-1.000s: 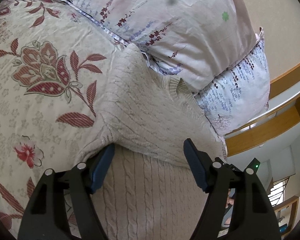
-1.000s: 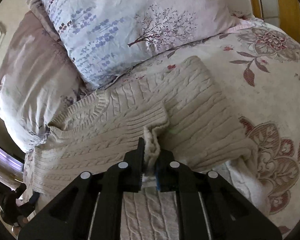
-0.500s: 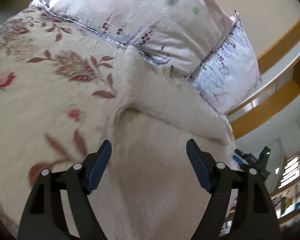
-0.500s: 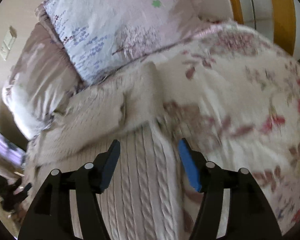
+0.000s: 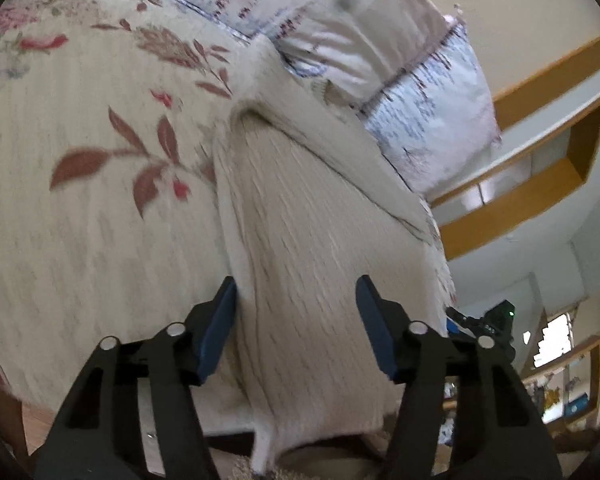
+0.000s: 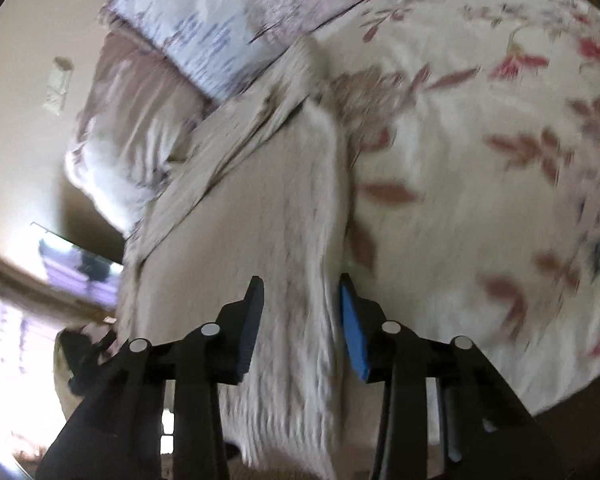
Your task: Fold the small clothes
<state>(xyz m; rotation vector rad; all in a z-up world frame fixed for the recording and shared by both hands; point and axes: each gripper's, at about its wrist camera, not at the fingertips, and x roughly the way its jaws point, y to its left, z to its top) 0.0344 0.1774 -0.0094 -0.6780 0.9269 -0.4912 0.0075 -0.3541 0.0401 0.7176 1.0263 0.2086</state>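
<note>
where sweater (image 5: 312,216) hem overhangs bed (image 5: 80,220) edge.

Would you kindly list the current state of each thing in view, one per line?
Sweater: partly folded, upper part doubled over the body, lying on the bedspread, hem at the bed's edge.
Left gripper: open, jaws just closing, fingers either side of the sweater's hem end, not pressing.
Right gripper: open, jaws just closing, sweater's edge between the fingers.
Bedspread: spread flat.
Pillows: stacked at the head.

Bedroom with a floral-covered bed against beige walls

A cream bedspread with red flowers and leaves (image 5: 100,208) lies under pale lilac printed pillows (image 5: 340,20); a recessed wooden wall shelf (image 5: 540,172) hangs beside a bright daylit window (image 6: 16,364).
</note>
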